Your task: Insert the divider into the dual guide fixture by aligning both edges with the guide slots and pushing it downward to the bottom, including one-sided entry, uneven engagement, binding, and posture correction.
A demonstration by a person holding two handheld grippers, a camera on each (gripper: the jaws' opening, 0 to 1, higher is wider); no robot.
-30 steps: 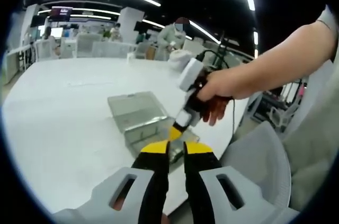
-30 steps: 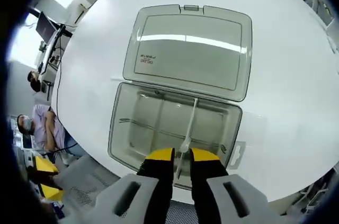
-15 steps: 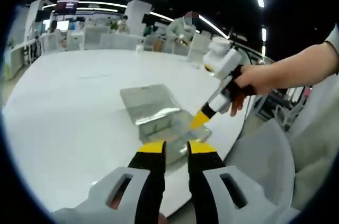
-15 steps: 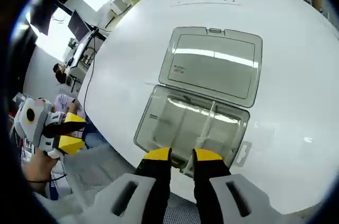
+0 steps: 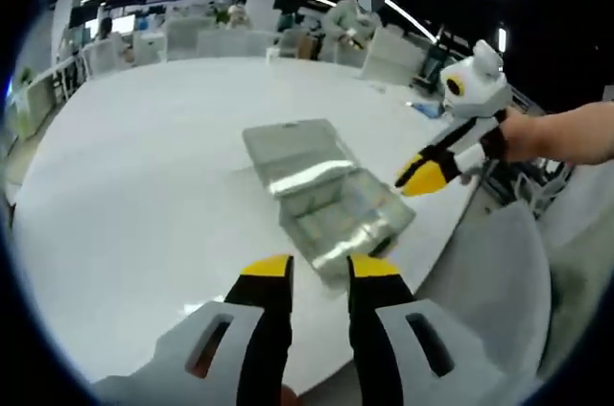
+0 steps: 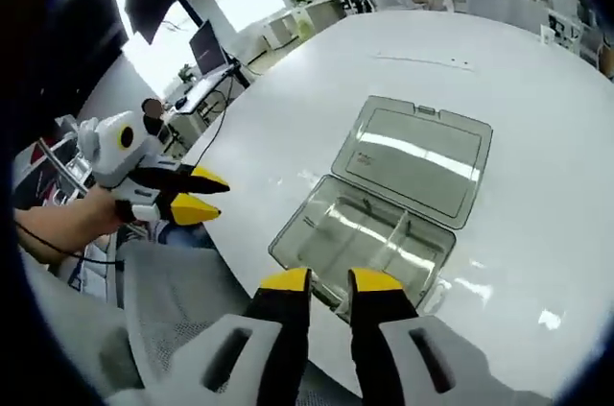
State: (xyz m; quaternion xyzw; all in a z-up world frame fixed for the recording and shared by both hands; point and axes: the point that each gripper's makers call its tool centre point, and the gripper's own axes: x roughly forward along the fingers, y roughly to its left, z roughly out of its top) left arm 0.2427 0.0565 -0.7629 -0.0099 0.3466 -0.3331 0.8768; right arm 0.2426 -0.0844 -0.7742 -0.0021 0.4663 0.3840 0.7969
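Item: dual guide fixture (image 6: 369, 238), a clear plastic box with its hinged lid (image 6: 417, 156) laid flat open behind it. In the right gripper view it sits centre to lower centre of the frame, on the white table (image 6: 537, 118), close to the table's near edge. In the left gripper view the same box lies at mid-frame, the lid toward the upper left and the tray toward the lower right.

Item: divider (image 6: 393, 238), a thin clear strip standing across the tray's width, from the front wall toward the hinge side, splitting the tray into compartments. It looks upright and level with the walls; whether both ends reach the slot bottoms is too fine to tell.

Progress, my judgement: insertion looks done or nearly so. The divider is in the fixture and neither of my tools touches it. What may remain is a check that both edges are fully home, with a correcting push if one end rides high.

Item: my right tool (image 6: 329, 280), yellow-tipped, lower centre of its own view, above the tray's near wall and clear of it. Jaws a narrow gap apart, nothing between them. In the left gripper view it enters from the right, tips pointing at the tray.

Item: my left tool (image 5: 317, 267), lower centre of its own view, short of the box. Jaws slightly apart, holding nothing. In the right gripper view it shows at the left, off the table, over a grey chair (image 6: 182, 300).
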